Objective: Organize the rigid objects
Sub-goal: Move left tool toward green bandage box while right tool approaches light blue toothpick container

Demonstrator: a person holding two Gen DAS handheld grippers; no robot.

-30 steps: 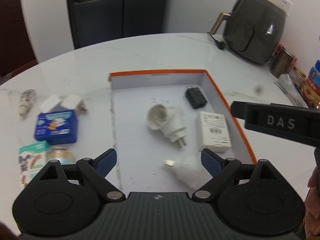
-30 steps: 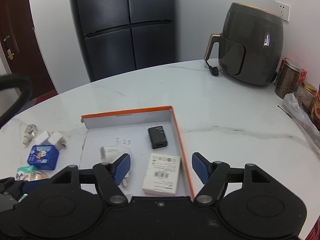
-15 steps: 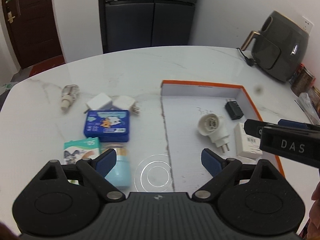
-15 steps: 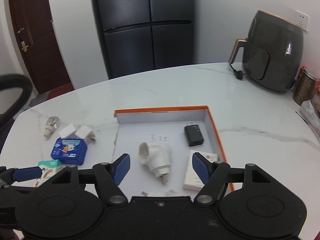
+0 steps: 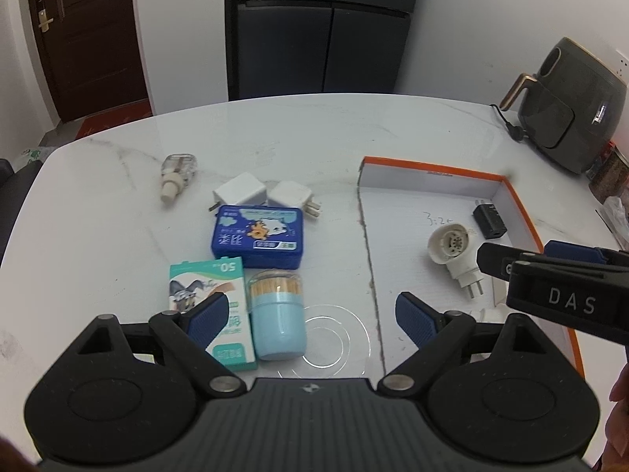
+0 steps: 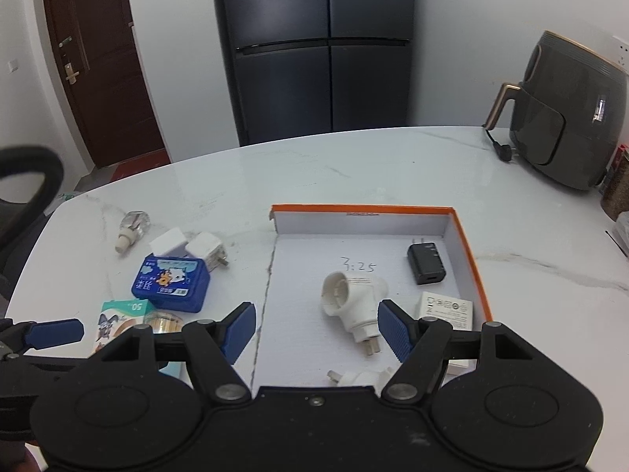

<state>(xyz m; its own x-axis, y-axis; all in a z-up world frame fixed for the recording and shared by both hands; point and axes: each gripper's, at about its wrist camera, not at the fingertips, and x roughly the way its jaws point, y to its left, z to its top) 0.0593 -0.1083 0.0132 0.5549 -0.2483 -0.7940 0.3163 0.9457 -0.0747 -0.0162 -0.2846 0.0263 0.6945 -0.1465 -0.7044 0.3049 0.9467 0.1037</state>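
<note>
My left gripper [image 5: 312, 314] is open above a light blue toothpick jar [image 5: 277, 314] and a green carton [image 5: 212, 295], gripping neither. Behind them lie a blue case [image 5: 259, 236], two white chargers [image 5: 240, 194] and a clear bottle [image 5: 177, 173]. To the right is an orange-rimmed white box [image 5: 432, 169]. My right gripper [image 6: 317, 332] hangs open over the orange-rimmed box [image 6: 361, 208]. Inside lie a white socket adapter [image 6: 354, 303], a black charger [image 6: 426, 263], a white labelled block [image 6: 446, 310] and a small white plug [image 6: 361, 377], half hidden by the gripper.
A dark air fryer [image 6: 570, 118] with its cord stands at the back right of the white marble table [image 6: 354, 165]. Jars [image 5: 609, 173] crowd the right edge. Beyond the table are a dark fridge [image 6: 314, 39] and a brown door. A black chair back [image 6: 23, 181] is at left.
Both grippers have moved left and back from the box. The left one has gone from above the box to above the jar and carton. Both jaws stay open.
</note>
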